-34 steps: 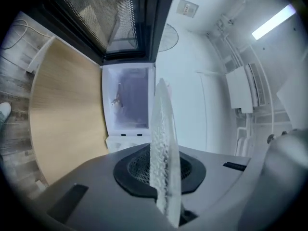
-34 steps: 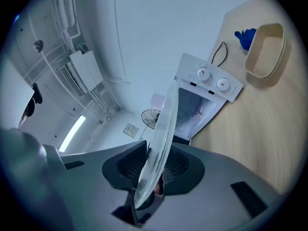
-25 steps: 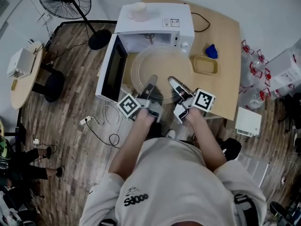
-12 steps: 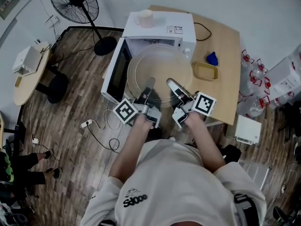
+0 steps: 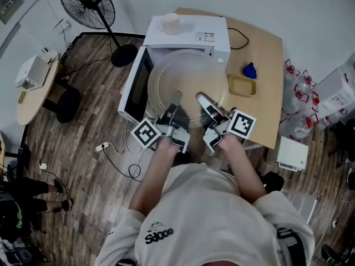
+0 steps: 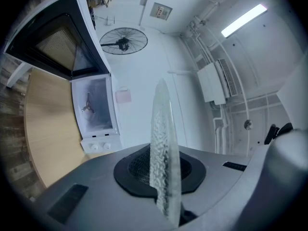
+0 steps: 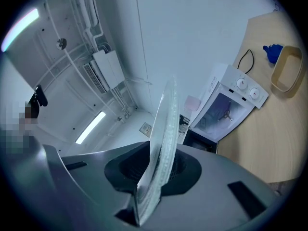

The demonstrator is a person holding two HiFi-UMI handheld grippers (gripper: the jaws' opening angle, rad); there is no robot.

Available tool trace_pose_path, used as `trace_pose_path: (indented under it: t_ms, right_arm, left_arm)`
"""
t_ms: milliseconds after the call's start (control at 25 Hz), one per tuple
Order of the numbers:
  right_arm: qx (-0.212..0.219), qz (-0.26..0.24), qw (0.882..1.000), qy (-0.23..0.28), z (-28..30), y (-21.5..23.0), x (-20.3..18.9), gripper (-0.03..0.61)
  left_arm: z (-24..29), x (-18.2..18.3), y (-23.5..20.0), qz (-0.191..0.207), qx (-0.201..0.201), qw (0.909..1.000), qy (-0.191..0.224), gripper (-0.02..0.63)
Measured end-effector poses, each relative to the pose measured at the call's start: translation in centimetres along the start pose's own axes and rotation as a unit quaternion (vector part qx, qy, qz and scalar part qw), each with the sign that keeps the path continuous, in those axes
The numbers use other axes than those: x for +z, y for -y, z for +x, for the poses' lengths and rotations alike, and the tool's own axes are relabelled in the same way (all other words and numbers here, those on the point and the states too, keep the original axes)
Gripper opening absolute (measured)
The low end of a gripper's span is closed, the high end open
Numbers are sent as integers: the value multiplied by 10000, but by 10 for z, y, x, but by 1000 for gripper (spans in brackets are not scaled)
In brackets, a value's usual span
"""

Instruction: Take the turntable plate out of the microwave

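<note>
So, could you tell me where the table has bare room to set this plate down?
Bare table runs right of and in front of the yellow dish, to the table's edge; a smaller patch lies behind the blue object. Around the microwave it is crowded, and the turntable plate hides the tabletop there.

In the head view the turntable plate [image 5: 187, 82] covered most of the open cavity of the microwave [image 5: 186, 31]. Its near rim was hidden under the jaws of the left gripper [image 5: 174, 101] and the right gripper [image 5: 204, 101]. In each gripper view the plate showed only edge-on, its near end lost behind the gripper's own body, while the label [image 5: 202, 36] on the microwave's top was too small to read and the white box [image 5: 343, 87] at far right was cut by the picture's edge.
</note>
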State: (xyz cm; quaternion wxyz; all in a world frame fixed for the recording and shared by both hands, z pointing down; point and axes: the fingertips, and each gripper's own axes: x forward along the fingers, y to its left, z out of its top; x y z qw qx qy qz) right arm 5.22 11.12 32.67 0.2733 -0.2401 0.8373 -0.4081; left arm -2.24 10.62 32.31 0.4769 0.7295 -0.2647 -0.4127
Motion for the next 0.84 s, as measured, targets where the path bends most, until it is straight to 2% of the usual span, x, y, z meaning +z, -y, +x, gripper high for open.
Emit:
trace_pose_path:
  t_ms: [840]
  right_arm:
    - [108,-24,9998,-164,6,9,2,37]
  left_arm:
    - [3,4,-7,55,63,9998,179,38]
